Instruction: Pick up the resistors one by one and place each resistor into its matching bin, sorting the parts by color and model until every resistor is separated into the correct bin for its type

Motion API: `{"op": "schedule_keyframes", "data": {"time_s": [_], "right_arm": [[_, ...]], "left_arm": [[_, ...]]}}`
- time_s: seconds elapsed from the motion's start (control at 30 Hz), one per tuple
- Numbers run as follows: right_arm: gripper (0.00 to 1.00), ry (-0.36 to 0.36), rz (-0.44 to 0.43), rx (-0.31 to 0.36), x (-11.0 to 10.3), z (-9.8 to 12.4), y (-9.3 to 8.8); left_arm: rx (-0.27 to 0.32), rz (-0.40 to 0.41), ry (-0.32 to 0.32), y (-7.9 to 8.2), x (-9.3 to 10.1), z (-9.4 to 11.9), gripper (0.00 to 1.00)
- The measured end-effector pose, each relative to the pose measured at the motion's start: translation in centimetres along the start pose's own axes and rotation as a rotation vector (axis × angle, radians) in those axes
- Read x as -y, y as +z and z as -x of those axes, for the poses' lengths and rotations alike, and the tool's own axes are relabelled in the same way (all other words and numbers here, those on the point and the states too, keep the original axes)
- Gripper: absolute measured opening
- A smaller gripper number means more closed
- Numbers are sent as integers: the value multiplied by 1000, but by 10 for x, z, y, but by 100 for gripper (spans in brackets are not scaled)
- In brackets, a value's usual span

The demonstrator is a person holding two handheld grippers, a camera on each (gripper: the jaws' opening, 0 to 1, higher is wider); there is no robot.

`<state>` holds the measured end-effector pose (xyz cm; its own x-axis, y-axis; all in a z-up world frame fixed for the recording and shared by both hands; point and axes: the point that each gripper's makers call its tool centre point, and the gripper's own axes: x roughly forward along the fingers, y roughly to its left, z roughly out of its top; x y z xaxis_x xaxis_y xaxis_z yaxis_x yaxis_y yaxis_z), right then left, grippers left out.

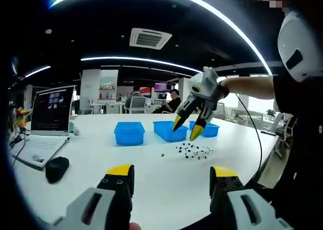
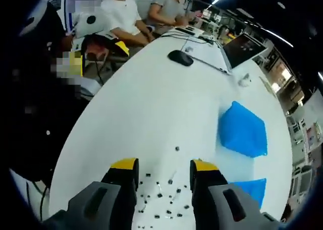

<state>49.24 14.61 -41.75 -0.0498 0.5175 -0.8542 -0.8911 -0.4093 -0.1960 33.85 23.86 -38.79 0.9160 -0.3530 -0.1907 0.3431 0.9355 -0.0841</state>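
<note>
A scatter of small dark resistors [image 1: 194, 150] lies on the white table [image 1: 151, 159] in front of three blue bins [image 1: 129, 133] [image 1: 169, 130] [image 1: 207, 129]. My right gripper [image 1: 186, 129] hangs above the pile, open, yellow tips pointing down with nothing between them. In the right gripper view its jaws [image 2: 164, 172] stand apart just over the resistors [image 2: 161, 194], with two bins [image 2: 242, 129] [image 2: 250, 189] to the right. My left gripper [image 1: 172, 177] is open and empty near the table's front edge, well back from the pile.
An open laptop [image 1: 48, 119] and a black mouse [image 1: 56, 168] sit at the left of the table. In the right gripper view the laptop [image 2: 242, 48] and mouse [image 2: 180, 57] lie far off, with people seated beyond the table end.
</note>
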Motion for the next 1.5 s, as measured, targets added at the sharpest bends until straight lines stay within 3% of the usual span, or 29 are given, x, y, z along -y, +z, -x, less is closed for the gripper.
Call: {"op": "schedule_keyframes", "data": {"time_s": [0.07,0.33,0.6,1.07,1.37,1.5], "right_arm": [[39,42,11,-21,-5,-11,1],[34,95,90,-105,5,-53,-1],[26,128,120,-149,17,-73,-5],[7,187,21,-183,27,-78,-12],[7,163,15,-171,27,-76,-13],[7,131,-69,-68,27,-63,3]], "left_arm": [[-2,6,2,0,-1,1,62],[-8,6,-2,-3,0,4,61],[-16,10,-4,-6,-5,7,61],[-33,24,-2,-14,-11,6,60],[-26,20,-9,-10,-7,3,60],[-16,23,-5,-7,-8,2,60]]}}
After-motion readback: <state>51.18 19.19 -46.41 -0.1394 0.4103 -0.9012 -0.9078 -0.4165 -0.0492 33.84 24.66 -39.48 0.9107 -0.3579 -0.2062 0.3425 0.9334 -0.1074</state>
